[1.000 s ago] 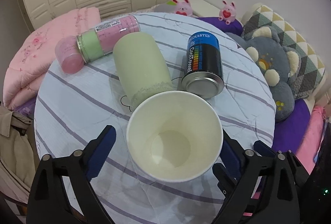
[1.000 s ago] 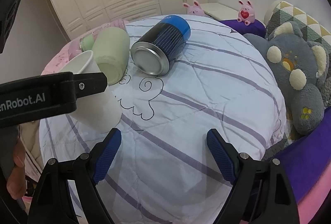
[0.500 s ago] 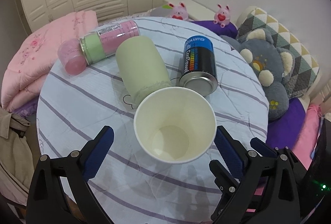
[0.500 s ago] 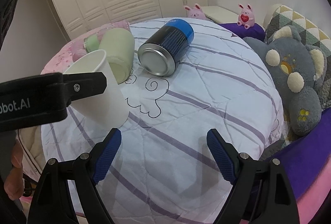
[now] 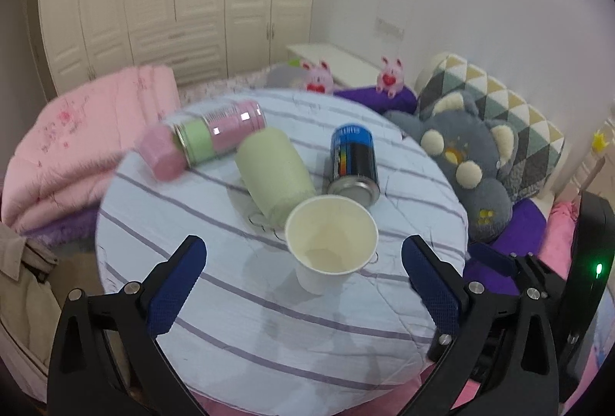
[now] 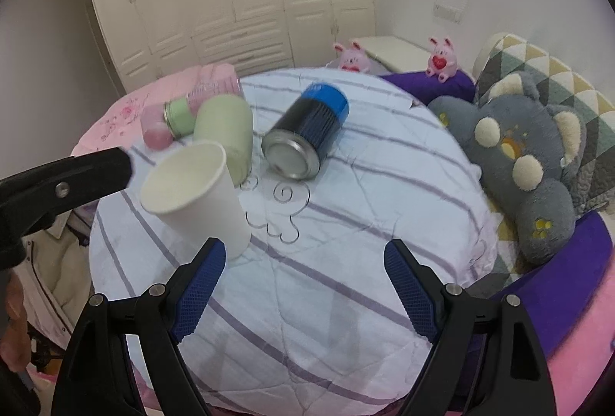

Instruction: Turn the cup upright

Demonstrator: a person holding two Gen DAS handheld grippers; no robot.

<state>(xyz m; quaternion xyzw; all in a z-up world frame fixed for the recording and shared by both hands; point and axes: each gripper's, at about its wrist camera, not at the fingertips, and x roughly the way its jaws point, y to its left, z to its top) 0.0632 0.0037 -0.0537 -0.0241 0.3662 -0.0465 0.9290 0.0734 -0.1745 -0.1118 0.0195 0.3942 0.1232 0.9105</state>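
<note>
A white paper cup [image 5: 330, 243] stands upright, mouth up, on the round striped table [image 5: 192, 223]. It also shows in the right wrist view [image 6: 200, 193]. My left gripper [image 5: 303, 281] is open and empty, hanging above and in front of the cup with its blue pads well apart and clear of it. One left finger [image 6: 65, 181] juts into the right wrist view at the left, beside the cup. My right gripper [image 6: 303, 285] is open and empty over the table's near half, to the right of the cup.
Behind the cup lie a pale green cup [image 5: 275, 177], a blue-and-black can [image 5: 353, 162] and a pink-and-green bottle [image 5: 203, 139], all on their sides. A grey plush bear [image 5: 465, 166] and cushions sit right of the table; a pink quilt [image 5: 57, 154] lies left.
My left gripper has drawn back and up from the cup, which now looks smaller and stands free. My right gripper has also pulled back and risen a little.
</note>
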